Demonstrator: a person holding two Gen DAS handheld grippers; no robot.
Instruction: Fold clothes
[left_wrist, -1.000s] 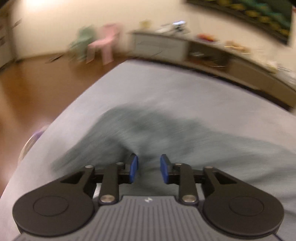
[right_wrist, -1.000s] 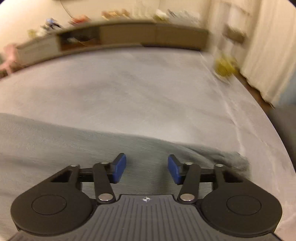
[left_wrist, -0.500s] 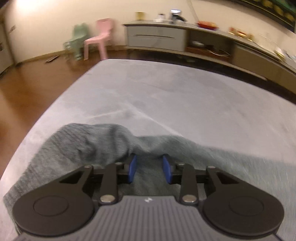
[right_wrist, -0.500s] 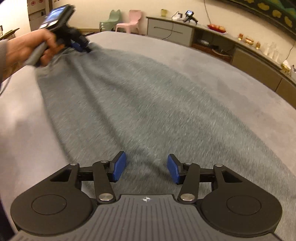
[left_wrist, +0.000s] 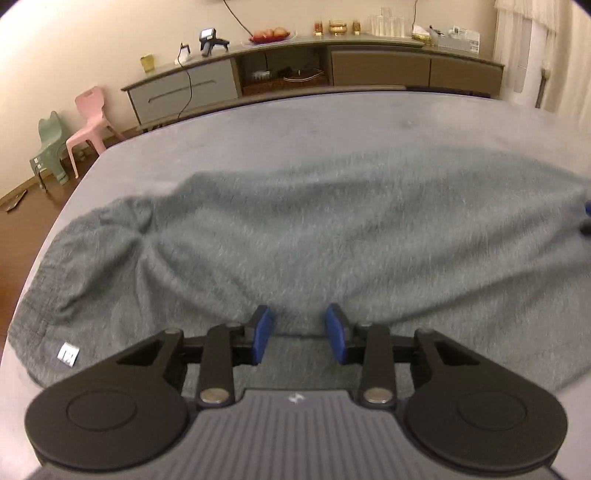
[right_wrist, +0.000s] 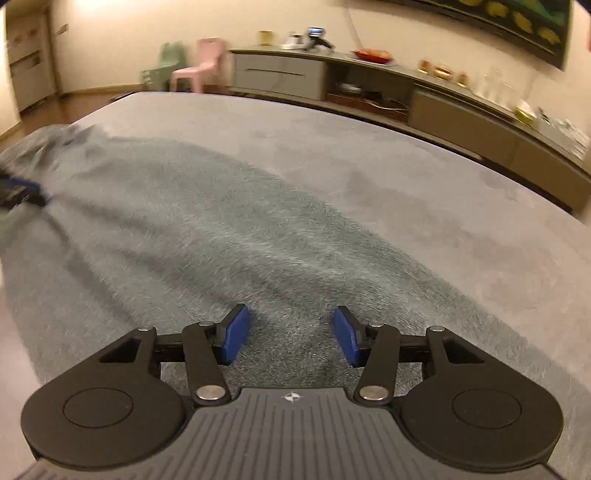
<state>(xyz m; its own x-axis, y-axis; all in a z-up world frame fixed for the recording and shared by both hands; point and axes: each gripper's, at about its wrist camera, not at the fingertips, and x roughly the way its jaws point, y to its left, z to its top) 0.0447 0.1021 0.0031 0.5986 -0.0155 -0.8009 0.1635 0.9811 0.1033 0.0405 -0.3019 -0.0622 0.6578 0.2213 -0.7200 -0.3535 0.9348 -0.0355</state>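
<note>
A grey fleece garment (left_wrist: 314, 236) lies spread across a grey bed (left_wrist: 295, 125), with a small white label (left_wrist: 68, 355) near its left edge. My left gripper (left_wrist: 299, 334) is open, its blue pads low over the garment's near edge. My right gripper (right_wrist: 290, 334) is open over the garment (right_wrist: 207, 229) at its other end. The right gripper's blue tip shows at the right edge of the left wrist view (left_wrist: 587, 210). The left gripper shows blurred at the left edge of the right wrist view (right_wrist: 22, 190).
A long low sideboard (left_wrist: 314, 74) with small items stands along the far wall. A pink chair (left_wrist: 88, 122) and a green chair (left_wrist: 48, 147) stand on the wood floor at the left. A curtain (left_wrist: 535, 55) hangs at the far right.
Both views have swung round as the grippers moved. The garment now lies spread out flatter between them. Both grippers stay open, the left a little wider than before.
</note>
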